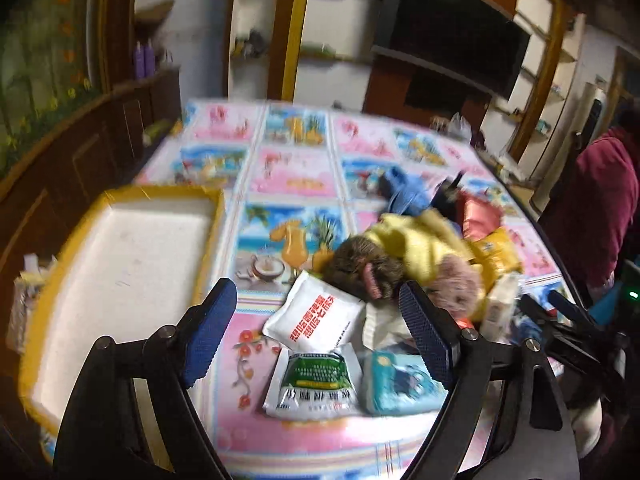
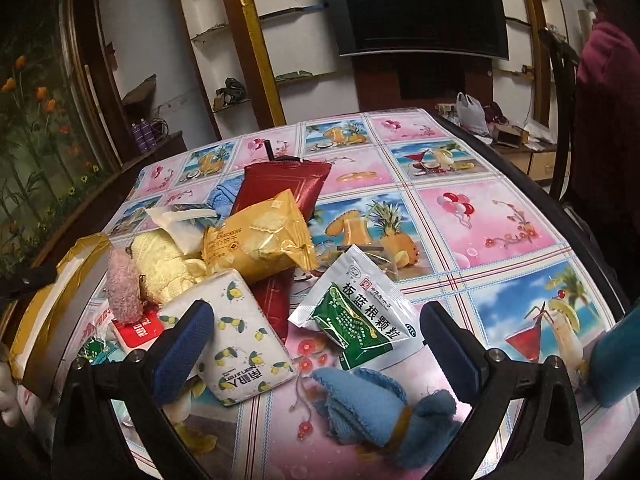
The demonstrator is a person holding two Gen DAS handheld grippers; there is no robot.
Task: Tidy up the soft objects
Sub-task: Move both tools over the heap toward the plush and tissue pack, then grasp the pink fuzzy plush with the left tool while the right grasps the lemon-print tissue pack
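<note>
While both grippers' jaws stand wide and empty, bring left gripper [image 1: 320,336] squarely over white sachet [image 1: 314,317], then carry it to foam tray [image 1: 120,256]; right gripper [image 2: 316,336] idle.

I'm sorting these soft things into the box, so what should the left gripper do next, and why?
Probably ease the open left gripper forward and down onto the white sachet with red print. It lies between the fingers, nearest the empty foam box, on top of the pile's edge, and nothing is held yet.

Dim room, left view motion-blurred, fisheye-bent edges
</note>
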